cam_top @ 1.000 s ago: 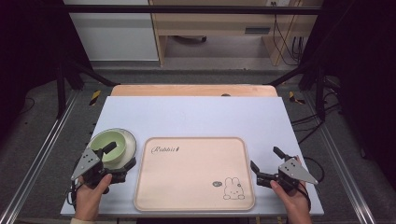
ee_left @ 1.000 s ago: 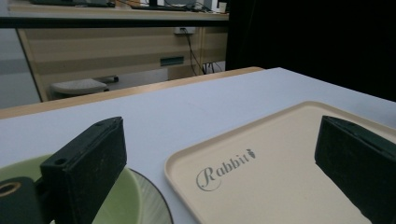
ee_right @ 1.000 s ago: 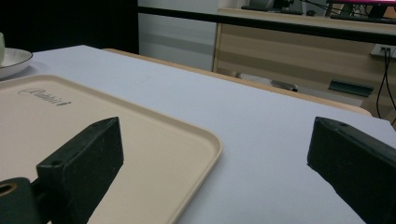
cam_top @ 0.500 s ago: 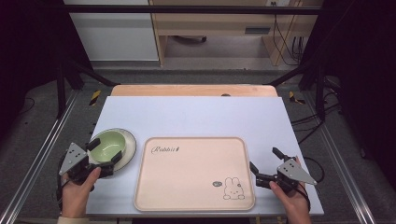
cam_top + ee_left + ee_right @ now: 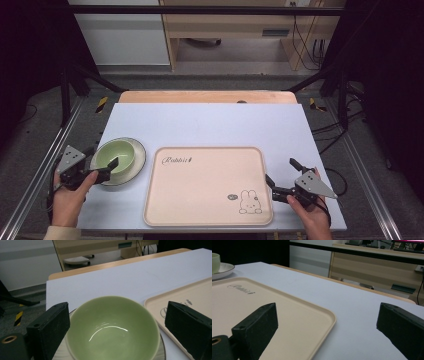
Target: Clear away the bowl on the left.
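Left gripper: I read its jaws as spread wide, straddling the green bowl from the near-left side. In the left gripper view the bowl sits between the two jaws, and I cannot tell whether either jaw touches its rim. The bowl stands upright and empty on a pale plate, at the near left of the white table.

Just right of the plate lies a beige tray with a rabbit print in its near-right corner and cursive lettering at its far left.

Right gripper: I see its jaws apart, holding nothing, at the tray's near-right edge. In the right gripper view one jaw hangs over the tray and the other over bare table.
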### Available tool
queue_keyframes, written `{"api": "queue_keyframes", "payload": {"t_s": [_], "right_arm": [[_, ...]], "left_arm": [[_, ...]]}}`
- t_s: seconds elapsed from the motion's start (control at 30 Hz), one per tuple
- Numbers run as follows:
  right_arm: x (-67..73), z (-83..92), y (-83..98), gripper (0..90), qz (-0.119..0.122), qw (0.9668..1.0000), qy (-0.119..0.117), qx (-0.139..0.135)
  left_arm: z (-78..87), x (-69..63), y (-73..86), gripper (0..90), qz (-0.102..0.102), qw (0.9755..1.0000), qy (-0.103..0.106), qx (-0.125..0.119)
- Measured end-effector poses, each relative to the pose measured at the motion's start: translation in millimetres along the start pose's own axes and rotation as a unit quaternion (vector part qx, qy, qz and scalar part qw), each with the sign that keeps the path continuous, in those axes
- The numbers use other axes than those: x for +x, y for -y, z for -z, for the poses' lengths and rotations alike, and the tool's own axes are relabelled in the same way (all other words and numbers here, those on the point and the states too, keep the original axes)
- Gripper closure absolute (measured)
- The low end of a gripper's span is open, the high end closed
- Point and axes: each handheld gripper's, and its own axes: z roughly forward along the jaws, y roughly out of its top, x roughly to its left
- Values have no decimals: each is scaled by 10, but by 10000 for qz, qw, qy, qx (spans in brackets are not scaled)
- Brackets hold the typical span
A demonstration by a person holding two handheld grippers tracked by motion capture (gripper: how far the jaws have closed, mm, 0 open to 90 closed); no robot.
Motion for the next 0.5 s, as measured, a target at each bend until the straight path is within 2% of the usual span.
{"api": "queue_keyframes", "payload": {"t_s": [0.1,0.23,0.4,0.5], "right_arm": [[-4,-5,0,37,-12,10000,16,3],[-3,1,0,37,-5,10000,22,16],[9,-4,-7,38,-1,10000,9,23],[4,-7,-15,40,8,10000,7,7]], "left_arm": [[-5,90,-27,59,-2,9999,12,140],[-28,132,-46,59,-70,9996,15,290],[-90,167,-79,61,-129,9981,51,600],[-95,178,-115,62,-126,9979,39,636]]}}
